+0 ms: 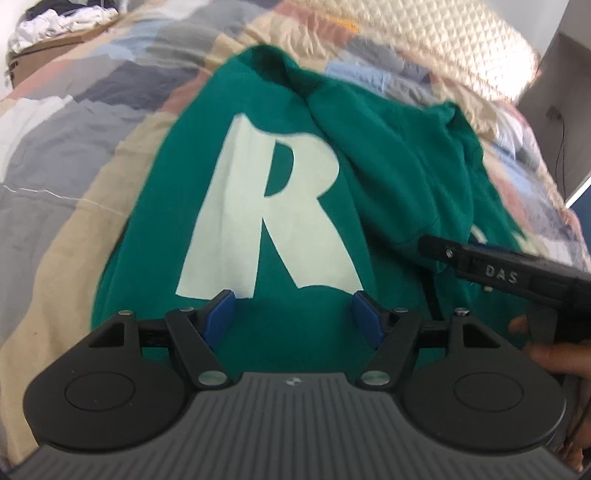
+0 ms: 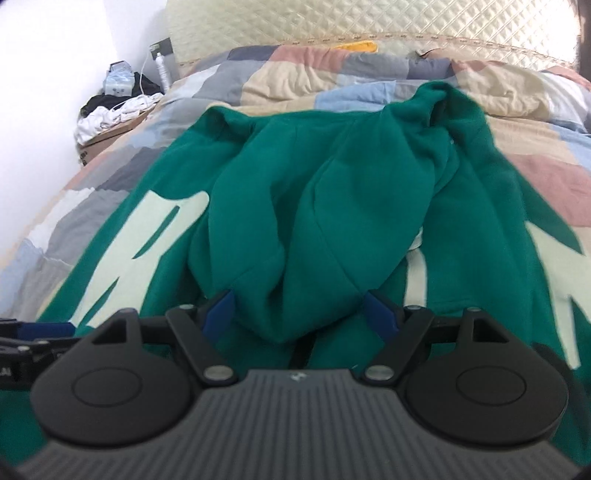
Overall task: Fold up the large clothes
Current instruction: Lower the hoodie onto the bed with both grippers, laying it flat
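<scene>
A large green hoodie (image 1: 303, 221) with big pale letters lies spread on the bed; a pale "R" (image 1: 269, 206) faces the left wrist view. My left gripper (image 1: 293, 315) is open and empty, just above the hoodie's near part. In the right wrist view the hoodie (image 2: 332, 206) has its hood or a sleeve folded down over the middle. My right gripper (image 2: 299, 314) is open, its blue pads on either side of the folded flap's lower end, not closed on it. The right gripper's black body (image 1: 517, 277) shows at the right of the left wrist view.
A patchwork quilt (image 1: 92, 129) covers the bed. A quilted cream headboard (image 2: 369, 22) stands at the far end. A cardboard box with white and dark laundry (image 2: 107, 114) sits beside the bed at the left. A wall and cable are at the right (image 1: 561, 122).
</scene>
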